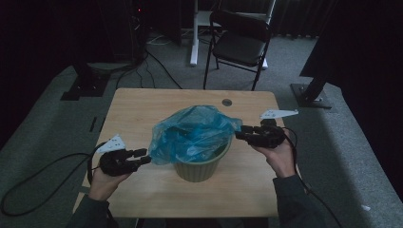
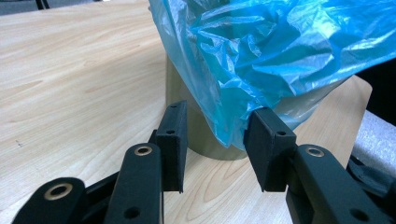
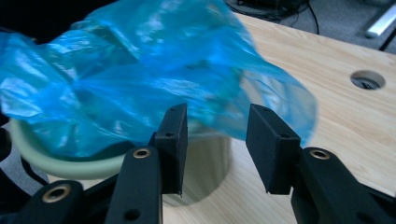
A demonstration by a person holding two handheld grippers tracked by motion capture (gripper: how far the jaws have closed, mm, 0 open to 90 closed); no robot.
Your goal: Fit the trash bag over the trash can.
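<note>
On the wooden table (image 1: 138,107), seen from the high view, a pale green bin (image 1: 199,167) stands near the middle with a blue plastic bag (image 1: 192,133) bunched loosely over its rim. The left gripper (image 1: 142,156) and the right gripper (image 1: 240,134) sit at the bag's two sides. From the left gripper view, the jaws stand apart, the bag's hanging edge (image 2: 229,126) just before them. From the right gripper view, the jaws are likewise apart, the bag (image 3: 149,79) and bin rim (image 3: 70,164) close ahead.

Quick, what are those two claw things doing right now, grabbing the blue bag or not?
Left gripper: open, the blue bag's hanging edge lies between its jaws, not pinched.
Right gripper: open, aimed at the bag over the green bin, holding nothing.
</note>
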